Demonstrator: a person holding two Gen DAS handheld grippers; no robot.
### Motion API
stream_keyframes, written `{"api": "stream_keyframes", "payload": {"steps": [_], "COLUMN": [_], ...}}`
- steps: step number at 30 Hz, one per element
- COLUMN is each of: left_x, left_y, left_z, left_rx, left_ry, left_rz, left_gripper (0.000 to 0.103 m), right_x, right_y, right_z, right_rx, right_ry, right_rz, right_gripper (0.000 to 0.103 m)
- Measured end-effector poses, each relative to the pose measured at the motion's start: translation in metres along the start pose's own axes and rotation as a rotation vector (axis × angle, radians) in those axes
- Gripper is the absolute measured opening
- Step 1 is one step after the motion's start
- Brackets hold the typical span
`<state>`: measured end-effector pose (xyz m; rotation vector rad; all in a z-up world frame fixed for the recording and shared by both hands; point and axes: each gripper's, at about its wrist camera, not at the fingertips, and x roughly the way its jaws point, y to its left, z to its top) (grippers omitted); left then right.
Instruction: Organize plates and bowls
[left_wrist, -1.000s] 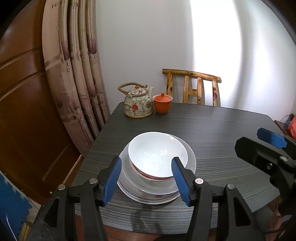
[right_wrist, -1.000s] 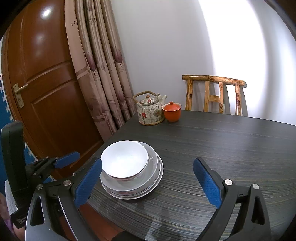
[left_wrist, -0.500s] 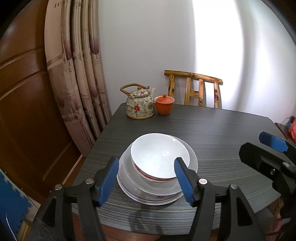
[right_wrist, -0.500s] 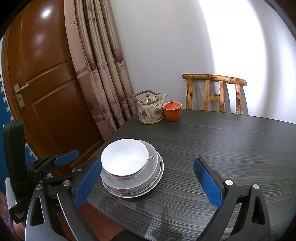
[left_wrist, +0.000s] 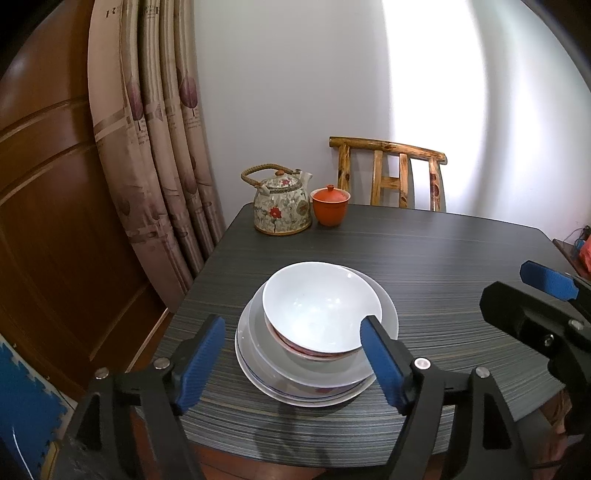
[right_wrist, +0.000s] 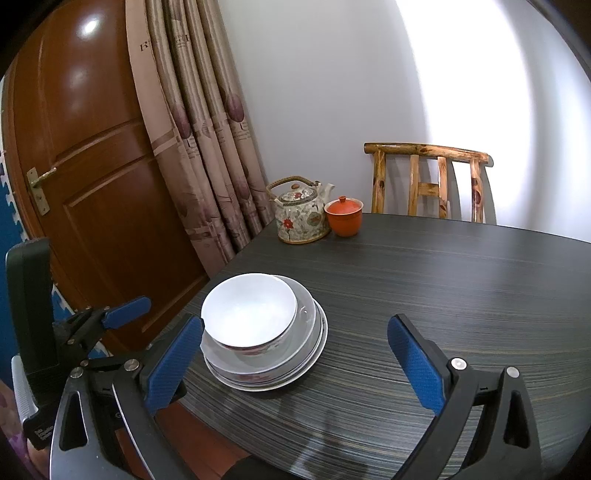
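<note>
White bowl (left_wrist: 320, 306) sits nested on stacked plates (left_wrist: 295, 384) near the dark table's (left_wrist: 443, 258) front-left edge, well apart from the floral teapot (left_wrist: 282, 205) and orange lidded cup (left_wrist: 330, 205) at the far corner. Left gripper (left_wrist: 291, 360) is held level before the stack, jaws spread wide, holding nothing. Right gripper (right_wrist: 295, 365) is level to the stack's right, jaws likewise spread and empty.
</note>
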<state>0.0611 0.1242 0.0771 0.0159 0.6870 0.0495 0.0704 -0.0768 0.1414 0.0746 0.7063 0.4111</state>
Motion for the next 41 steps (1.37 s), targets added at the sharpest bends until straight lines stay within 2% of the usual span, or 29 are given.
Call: {"api": "stream_keyframes", "payload": {"steps": [25, 33, 37, 41], "left_x": [0.004, -0.005, -0.005, -0.006], "left_y": [-0.003, 0.006, 0.006, 0.003], "left_z": [-0.001, -0.003, -0.003, -0.002], "left_rx": [0.012, -0.023, -0.018, -0.004], "left_ry": [0.017, -0.052, -0.045, -0.024], "left_rz": [0.020, 0.066, 0.085, 0.104], "left_gripper": [0.079, 0.078, 0.078, 0.078], "right_x": [0.004, 0.004, 0.005, 0.010], "right_y": [0.001, -0.002, -0.012, -0.046], "right_z": [-0.006, -0.009, -0.011, -0.012], "right_rx": [0.003, 0.006, 0.015, 0.065], "right_ry": [0.008, 0.016, 0.023, 0.043], "right_rz": [0.005, 0.008, 0.001, -0.037], "right_gripper": [0.101, 0.101, 0.101, 0.101]}}
